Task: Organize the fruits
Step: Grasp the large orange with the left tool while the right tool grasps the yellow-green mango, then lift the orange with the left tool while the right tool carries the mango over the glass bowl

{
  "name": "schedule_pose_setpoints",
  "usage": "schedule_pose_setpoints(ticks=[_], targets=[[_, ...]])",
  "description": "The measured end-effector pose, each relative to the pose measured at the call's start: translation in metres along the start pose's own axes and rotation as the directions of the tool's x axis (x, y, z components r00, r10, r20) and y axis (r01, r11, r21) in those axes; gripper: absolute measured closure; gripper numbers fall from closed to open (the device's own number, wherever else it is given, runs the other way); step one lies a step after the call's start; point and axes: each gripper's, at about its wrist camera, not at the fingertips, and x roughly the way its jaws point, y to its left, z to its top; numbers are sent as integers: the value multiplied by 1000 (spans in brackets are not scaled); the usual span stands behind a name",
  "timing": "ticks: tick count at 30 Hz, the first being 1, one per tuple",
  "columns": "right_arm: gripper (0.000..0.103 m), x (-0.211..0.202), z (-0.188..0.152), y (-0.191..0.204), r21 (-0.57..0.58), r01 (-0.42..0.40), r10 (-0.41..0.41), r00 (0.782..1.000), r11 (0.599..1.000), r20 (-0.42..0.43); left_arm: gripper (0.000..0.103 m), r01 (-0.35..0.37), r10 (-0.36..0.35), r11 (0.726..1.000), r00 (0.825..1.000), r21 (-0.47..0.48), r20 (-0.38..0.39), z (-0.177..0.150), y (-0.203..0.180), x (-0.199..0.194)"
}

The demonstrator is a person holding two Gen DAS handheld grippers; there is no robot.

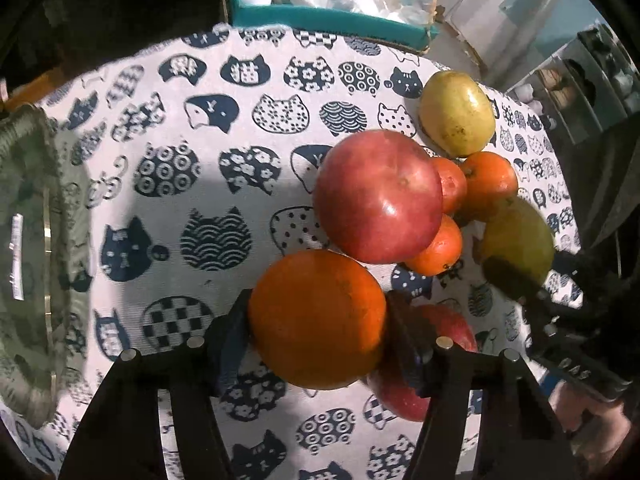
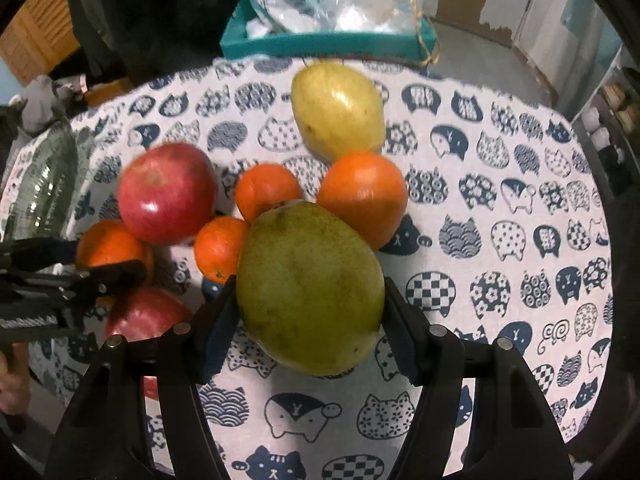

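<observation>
Pointing steeply down, our left claw (image 1: 318,320) clamps a big orange (image 1: 316,318) and our right claw (image 2: 310,292) clamps a green pear (image 2: 310,288), both beside the fruit heap on the cat-print counter (image 2: 500,208); a teal box (image 2: 320,42) sits behind

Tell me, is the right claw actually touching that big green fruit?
Touching. In the right wrist view, the right claw has both pads pressed against the sides of the green fruit, with no gap showing.
</observation>
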Motion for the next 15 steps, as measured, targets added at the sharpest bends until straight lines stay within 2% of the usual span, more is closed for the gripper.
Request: schedule_pose_setpoints(ticks=[9,15], targets=[[36,-32,10,13,-9,6,-5,993,1000,119,38,-37,34,999,994,23,104,-7,4,-35],[36,-59,15,20,1,2,-2,983,1000,181,38,-60,50,997,978,44,202,-10,-2,-68]])
